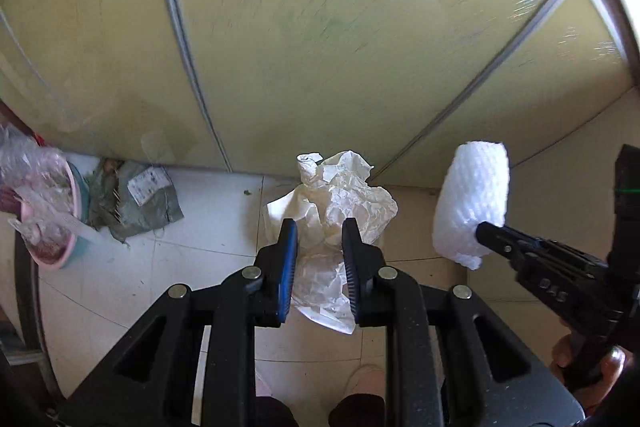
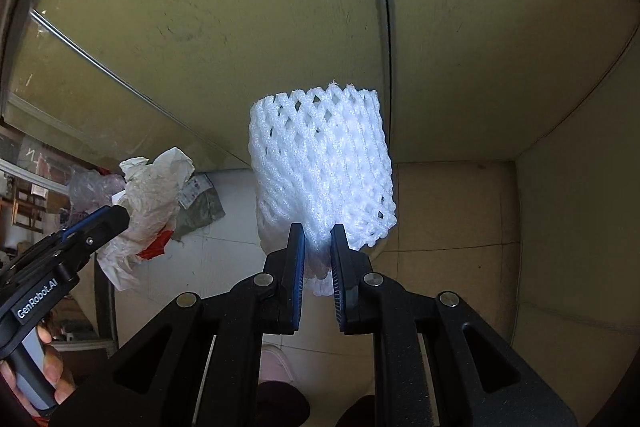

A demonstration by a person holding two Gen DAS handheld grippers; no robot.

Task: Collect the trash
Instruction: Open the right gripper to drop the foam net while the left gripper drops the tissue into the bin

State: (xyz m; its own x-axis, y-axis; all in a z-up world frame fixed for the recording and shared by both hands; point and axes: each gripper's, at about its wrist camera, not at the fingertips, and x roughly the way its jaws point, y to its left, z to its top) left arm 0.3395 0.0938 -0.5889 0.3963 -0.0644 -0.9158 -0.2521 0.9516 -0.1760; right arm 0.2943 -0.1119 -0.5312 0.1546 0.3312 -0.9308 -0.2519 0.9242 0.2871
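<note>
Background is mostly big yellowish-green panels (image 1: 320, 27) split by thin silver metal strips (image 1: 180, 27), scuffed and a bit glossy where the light hits. Floor is pale tile (image 1: 208, 211), white-ish on the left and more beige on the right, with thin grout lines and some grime near the wall.

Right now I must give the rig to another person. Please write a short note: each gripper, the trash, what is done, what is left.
Left gripper: shut on the crumpled white paper, off the floor.
Right gripper: shut on the white foam net sleeve.
On the floor: a grey mailer bag, beside a pink basin lined with plastic.
Done: two pieces picked up.
Left: drop both, probably in the basin, then take the mailer bag.
</note>
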